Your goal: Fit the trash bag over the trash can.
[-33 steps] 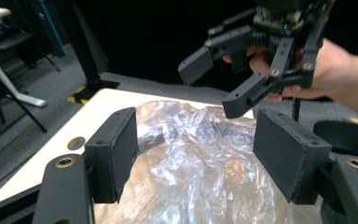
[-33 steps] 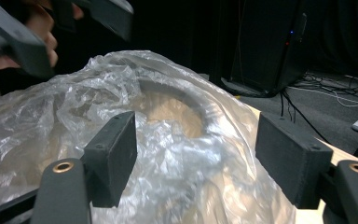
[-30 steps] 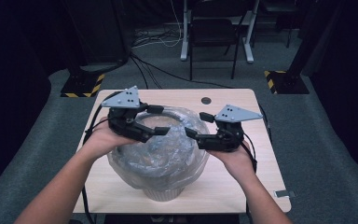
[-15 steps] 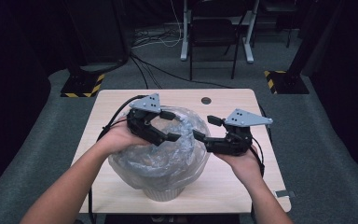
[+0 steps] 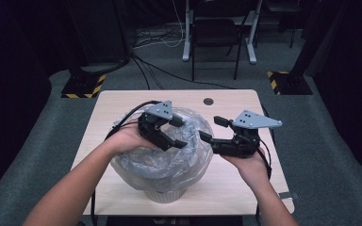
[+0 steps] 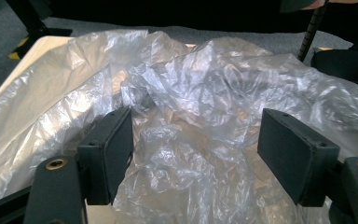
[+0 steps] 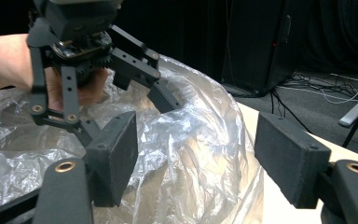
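A clear plastic bag (image 5: pixel 162 155) sat crumpled and puffed up over a pale round container (image 5: pixel 162 194) near the person's edge of the wooden tabletop (image 5: pixel 245 101). In the high view the left claw (image 5: pixel 181 134) hung over the top of the bag, reaching into its open mouth from the left side, the left hand (image 5: pixel 127 139) resting against the plastic. Its jaws stood wide apart and gripped nothing. In the left gripper view the left claw (image 6: pixel 196 144) looked down on the wrinkled film, which lay spread below and between the two pads; the left pad's inner edge seemed just against a fold, though I could not tell if it truly touched.

The right claw (image 5: pixel 210 129) waited at the bag's right side, held level and pointing toward the bag, with the right hand (image 5: pixel 250 162) beneath it. Its jaws were also spread wide with nothing held. In the right gripper view the right claw (image 7: pixel 196 154) faced the bulging flank of the bag, which rose between the pads and a little beyond them, with the left claw above it.
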The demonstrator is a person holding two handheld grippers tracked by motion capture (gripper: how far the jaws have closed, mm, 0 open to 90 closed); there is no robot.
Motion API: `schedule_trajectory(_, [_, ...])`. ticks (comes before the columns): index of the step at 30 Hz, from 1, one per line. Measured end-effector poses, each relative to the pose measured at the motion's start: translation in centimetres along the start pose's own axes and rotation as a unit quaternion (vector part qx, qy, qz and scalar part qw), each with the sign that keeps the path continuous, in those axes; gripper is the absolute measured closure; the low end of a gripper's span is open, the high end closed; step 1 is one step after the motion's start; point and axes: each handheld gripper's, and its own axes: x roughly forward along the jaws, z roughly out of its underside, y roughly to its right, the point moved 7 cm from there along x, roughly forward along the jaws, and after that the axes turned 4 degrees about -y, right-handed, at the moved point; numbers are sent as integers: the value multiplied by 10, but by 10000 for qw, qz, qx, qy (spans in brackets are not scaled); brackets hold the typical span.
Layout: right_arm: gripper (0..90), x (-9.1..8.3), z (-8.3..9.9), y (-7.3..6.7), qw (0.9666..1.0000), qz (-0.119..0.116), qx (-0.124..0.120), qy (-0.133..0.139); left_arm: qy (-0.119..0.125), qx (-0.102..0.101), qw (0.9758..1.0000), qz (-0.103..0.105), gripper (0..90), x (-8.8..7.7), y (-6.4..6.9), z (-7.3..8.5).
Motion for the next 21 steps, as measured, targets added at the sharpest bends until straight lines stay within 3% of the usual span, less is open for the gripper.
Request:
schedule_trajectory(10, [293, -2, 1, 2, 10000, 32, 14, -17, -365, 33, 9993, 45, 302, 11, -3, 6])
schedule_trajectory(21, [295, -3, 1, 4, 10000, 60, 30, -1, -894, 137, 9957, 194, 294, 27, -1, 15])
